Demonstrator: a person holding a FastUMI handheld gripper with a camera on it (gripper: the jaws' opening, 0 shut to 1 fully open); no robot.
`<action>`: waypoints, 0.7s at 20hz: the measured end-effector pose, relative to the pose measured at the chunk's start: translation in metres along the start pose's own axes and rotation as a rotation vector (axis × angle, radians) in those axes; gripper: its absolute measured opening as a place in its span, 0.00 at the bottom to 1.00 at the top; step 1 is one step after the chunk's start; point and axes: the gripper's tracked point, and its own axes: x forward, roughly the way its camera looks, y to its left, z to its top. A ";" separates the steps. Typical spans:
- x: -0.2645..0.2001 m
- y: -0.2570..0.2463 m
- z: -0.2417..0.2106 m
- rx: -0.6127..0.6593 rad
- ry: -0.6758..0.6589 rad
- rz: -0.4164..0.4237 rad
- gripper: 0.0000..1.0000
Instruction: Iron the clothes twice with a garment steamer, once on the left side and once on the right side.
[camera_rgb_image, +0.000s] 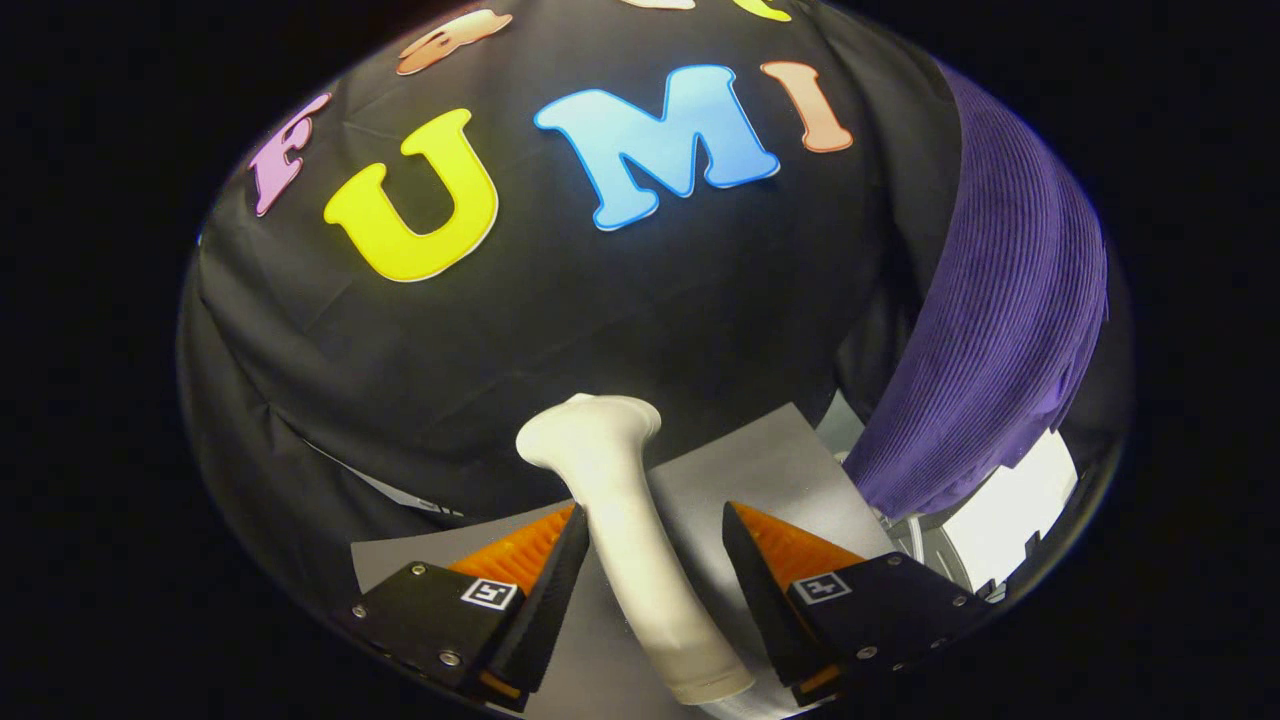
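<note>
Fingers (650, 540) spread wide, the white steamer handle (625, 540) standing between them, brushing the nine o'clock finger but not gripped. Purple garment (1000, 330) hangs off at two o'clock. Close off-centre and the handle could tip across the grey table (770, 460).

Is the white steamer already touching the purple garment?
No. The white steamer sits between the fingers of the claw, while the purple garment hangs off to the side, apart from it.

Dim booth, strong fisheye bending at edges, sharp centre, bright glare beyond purple garment (1000, 330)
</note>
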 end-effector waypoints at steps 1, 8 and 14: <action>0.001 0.001 -0.003 0.023 0.007 0.012 0.81; 0.005 0.014 -0.011 0.039 0.059 0.061 0.60; 0.008 0.021 -0.015 0.021 0.126 0.124 0.51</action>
